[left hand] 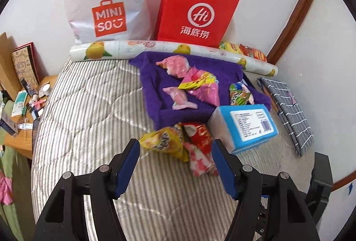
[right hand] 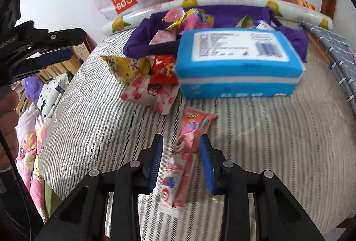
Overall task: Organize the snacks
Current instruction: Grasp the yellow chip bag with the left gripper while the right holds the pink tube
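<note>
purple fabric bin (left hand: 155, 89), pink snack packets (left hand: 178, 67) inside

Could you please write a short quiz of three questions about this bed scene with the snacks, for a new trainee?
1. True or false: the blue tissue pack lies inside the purple cloth tray.
2. Which packet lies between the fingers of the right gripper?
A. the yellow snack bag
B. the long pink snack packet
C. the green candy packet
3. Fill in: the left gripper is ____ and holds nothing.

Key
1. False: it lies on the striped bedcover, just in front of the tray.
2. B; the fingers sit on either side of it, not yet closed.
3. open
</note>
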### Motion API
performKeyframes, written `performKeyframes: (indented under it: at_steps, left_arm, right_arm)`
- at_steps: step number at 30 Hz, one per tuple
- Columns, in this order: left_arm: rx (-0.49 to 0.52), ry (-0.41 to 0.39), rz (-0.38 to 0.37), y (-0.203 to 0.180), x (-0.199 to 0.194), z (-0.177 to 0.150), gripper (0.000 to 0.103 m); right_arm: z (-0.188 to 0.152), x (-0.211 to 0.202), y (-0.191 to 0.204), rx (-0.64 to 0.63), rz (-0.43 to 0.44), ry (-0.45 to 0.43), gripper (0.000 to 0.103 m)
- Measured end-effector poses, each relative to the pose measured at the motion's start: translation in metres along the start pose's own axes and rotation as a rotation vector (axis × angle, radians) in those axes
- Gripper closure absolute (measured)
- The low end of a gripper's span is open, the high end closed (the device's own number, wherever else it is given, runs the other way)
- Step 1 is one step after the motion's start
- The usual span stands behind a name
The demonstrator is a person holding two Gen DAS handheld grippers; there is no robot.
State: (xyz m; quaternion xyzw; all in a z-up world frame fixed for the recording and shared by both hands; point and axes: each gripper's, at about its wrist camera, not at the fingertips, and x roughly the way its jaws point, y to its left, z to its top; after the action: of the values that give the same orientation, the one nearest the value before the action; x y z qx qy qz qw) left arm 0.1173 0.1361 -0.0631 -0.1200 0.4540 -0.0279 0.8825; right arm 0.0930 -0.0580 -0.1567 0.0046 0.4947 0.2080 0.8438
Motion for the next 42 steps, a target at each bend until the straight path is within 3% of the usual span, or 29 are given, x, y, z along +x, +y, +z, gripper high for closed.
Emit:
performKeyframes:
  at_steps: [5, 9, 19, 23, 28, 42]
  left_arm:
    - [-0.012, 0.025, 0.016, 0.01, 0.007, -0.009, 0.038]
    - [-0.019, 0.039, 0.015, 0.009, 0.017, -0.01, 0.038]
    - [-0.009, 0.11, 0.029, 0.0, 0.067, -0.005, 0.038]
    - [0.003, 0.133, 0.082, 0.002, 0.089, -0.002, 0.038]
    - [-0.006, 0.151, 0.082, 0.003, 0.108, 0.001, 0.038]
    - [0.019, 0.129, 0.081, 0.003, 0.107, -0.001, 0.042]
  right_arm:
    - [-0.006, 0.019, 0.006, -0.022, -0.089, 0.022, 0.071]
    - [-0.008, 0.017, 0.005, -0.04, -0.095, 0.006, 0.082]
    - [-0.002, -0.011, -0.034, -0.001, -0.062, -0.046, 0.082]
    - [0.002, -0.019, -0.057, 0.049, -0.083, -0.07, 0.082]
    - [0.004, -0.021, -0.078, 0.089, -0.1, -0.08, 0.082]
    - [0.004, -0.018, -0.089, 0.104, -0.095, -0.071, 0.082]
